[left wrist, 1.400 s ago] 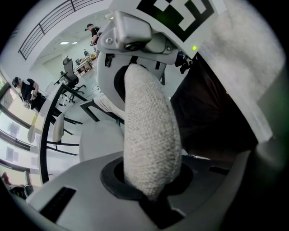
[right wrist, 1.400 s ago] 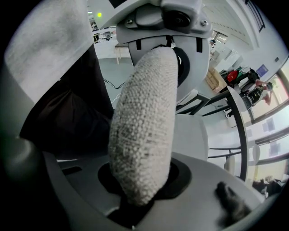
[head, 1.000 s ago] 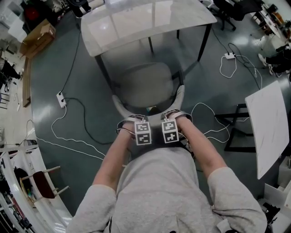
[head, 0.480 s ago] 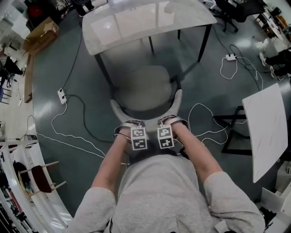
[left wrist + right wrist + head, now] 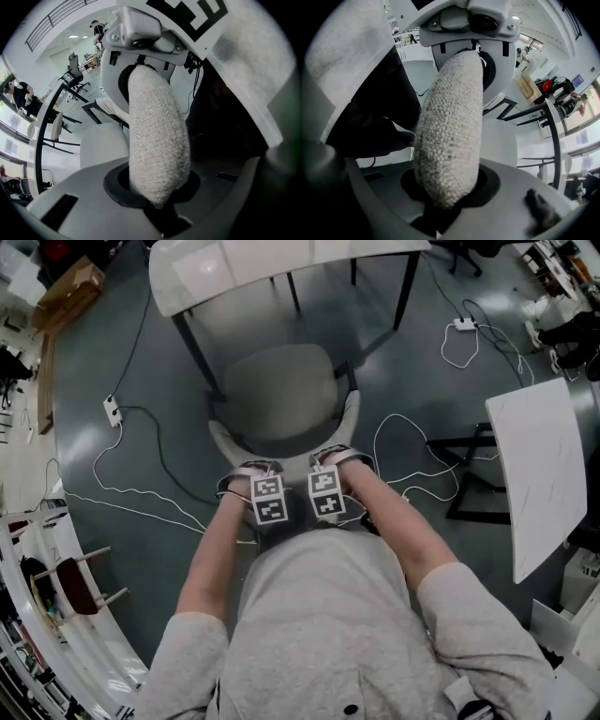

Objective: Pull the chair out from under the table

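Observation:
A grey chair stands on the floor in front of a white table (image 5: pixel 281 263), its seat (image 5: pixel 277 395) out from under the top. Its curved, knit-covered backrest (image 5: pixel 281 444) faces me. My left gripper (image 5: pixel 247 474) is shut on the backrest's top edge left of the middle; up close the fabric edge (image 5: pixel 157 136) fills the left gripper (image 5: pixel 158 190). My right gripper (image 5: pixel 332 465) grips the same edge just to the right; its jaws are opening with the fabric (image 5: pixel 450 126) still between them in the right gripper (image 5: pixel 444 190). The two marker cubes sit side by side.
White cables (image 5: pixel 131 507) and a power strip (image 5: pixel 112 411) lie on the floor at left, more cable (image 5: pixel 403 442) at right. A white panel (image 5: pixel 534 474) on a black stand (image 5: pixel 469 498) is at right. A small wooden chair (image 5: pixel 82 585) is at bottom left.
Both grippers and the chair have moved back toward me, away from the table. The gap between the seat and the table's edge has grown.

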Tool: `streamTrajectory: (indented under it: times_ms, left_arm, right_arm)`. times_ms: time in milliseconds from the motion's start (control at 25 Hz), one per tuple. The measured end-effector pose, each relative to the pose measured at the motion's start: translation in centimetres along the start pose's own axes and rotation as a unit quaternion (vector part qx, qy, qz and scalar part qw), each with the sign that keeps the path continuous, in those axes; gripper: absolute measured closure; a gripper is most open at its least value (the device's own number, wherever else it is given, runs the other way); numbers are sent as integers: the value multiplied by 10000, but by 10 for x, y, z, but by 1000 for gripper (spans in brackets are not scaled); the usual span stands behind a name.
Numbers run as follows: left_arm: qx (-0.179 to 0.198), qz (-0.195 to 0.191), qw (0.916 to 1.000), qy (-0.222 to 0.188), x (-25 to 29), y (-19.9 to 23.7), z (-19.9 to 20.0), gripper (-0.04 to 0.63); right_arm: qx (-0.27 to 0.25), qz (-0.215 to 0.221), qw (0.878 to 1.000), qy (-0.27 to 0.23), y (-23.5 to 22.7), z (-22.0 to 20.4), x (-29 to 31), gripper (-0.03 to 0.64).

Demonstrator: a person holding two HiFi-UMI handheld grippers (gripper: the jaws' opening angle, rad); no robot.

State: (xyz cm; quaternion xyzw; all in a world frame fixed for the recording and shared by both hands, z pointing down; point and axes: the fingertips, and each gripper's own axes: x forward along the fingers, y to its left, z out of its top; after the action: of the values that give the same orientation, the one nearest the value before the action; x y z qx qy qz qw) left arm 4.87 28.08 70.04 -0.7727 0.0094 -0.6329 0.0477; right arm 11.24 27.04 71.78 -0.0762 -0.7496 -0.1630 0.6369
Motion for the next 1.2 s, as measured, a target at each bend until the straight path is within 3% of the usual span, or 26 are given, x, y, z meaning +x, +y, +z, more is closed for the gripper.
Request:
streamTrajectory:
  times_ms: [120,240,360,520,680,760,800,880,920,960,1000,1080,1160,1200]
  left_arm:
    - [-23,58,10000,8,-1,-10,3,509]
    - [-129,295,9994,-105,-5,-12,4,492]
    - [-337,514,9975,-338,-20,-6,-1,445]
    - [-845,696,9926,-530,-41,-8,-14,442]
    - [-1713,1457,9703,-891,-71,-12,-21,442]
    - [-1975,1811,9585,-970,-84,-16,-21,463]
    - [-2161,1969,9504,-1061,-92,-18,-21,504]
    - [-2747,2281,9231,-1427,-114,-22,-21,536]
    - [-3144,2424,9018,-1704,-129,-23,-21,543]
    - [-3585,2543,8748,-2040,-144,-23,-18,545]
    - [-4027,2630,8427,-2420,-161,-23,-15,545]
    - [-4814,2763,7673,-3211,-196,-20,-7,545]
    - [-5362,3007,6910,-3803,-233,-16,-4,554]
    - [-5510,3187,6605,-3982,-250,-15,-2,569]
  right_arm:
    - [-27,-81,10000,5,9,1,-3,514]
    - [-79,-441,9990,-93,9,3,-10,505]
    - [-76,-832,9962,-239,4,2,-27,491]
    - [173,-1130,9921,-518,6,-5,-55,491]
    - [784,-1626,9779,-1057,11,-11,-99,497]
    - [1435,-1918,9577,-1594,11,-16,-134,537]
    - [1773,-2029,9445,-1882,11,-18,-153,548]
    - [2370,-2210,9137,-2451,11,-19,-189,569]
    - [2651,-2278,8967,-2718,10,-20,-206,574]
    - [2934,-2328,8781,-2978,9,-20,-222,577]
    - [3216,-2367,8576,-3240,9,-20,-237,578]
    - [3725,-2489,8120,-3741,5,-20,-269,578]
    - [4141,-2716,7639,-4137,-1,-23,-299,578]
    - [4326,-2840,7389,-4316,-4,-24,-313,578]
